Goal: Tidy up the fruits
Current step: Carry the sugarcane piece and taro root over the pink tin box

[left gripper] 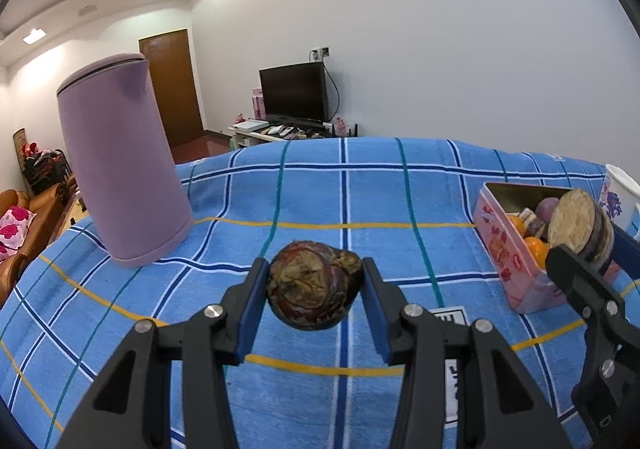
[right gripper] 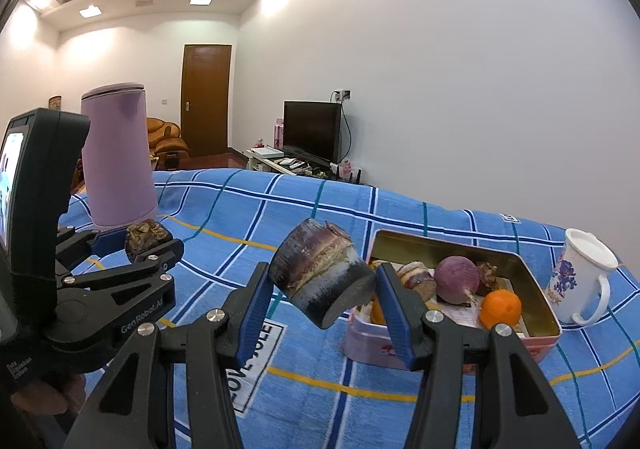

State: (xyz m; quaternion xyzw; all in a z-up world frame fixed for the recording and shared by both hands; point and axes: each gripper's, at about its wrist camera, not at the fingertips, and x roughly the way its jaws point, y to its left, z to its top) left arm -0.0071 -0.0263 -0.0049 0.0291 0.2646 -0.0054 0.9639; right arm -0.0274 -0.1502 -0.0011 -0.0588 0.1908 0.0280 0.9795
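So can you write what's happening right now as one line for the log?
left claw: shut on dark fruit | right claw: shut on cut stalk, beside tin | tin: orange, purple fruit

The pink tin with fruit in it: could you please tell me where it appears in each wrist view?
Left wrist view: the pink tin sits at the right edge, partly behind the right gripper.
Right wrist view: it lies right of centre, just beyond the right gripper.
Shared landmark: the purple cylinder stands on the blue checked cloth, on the left in both.
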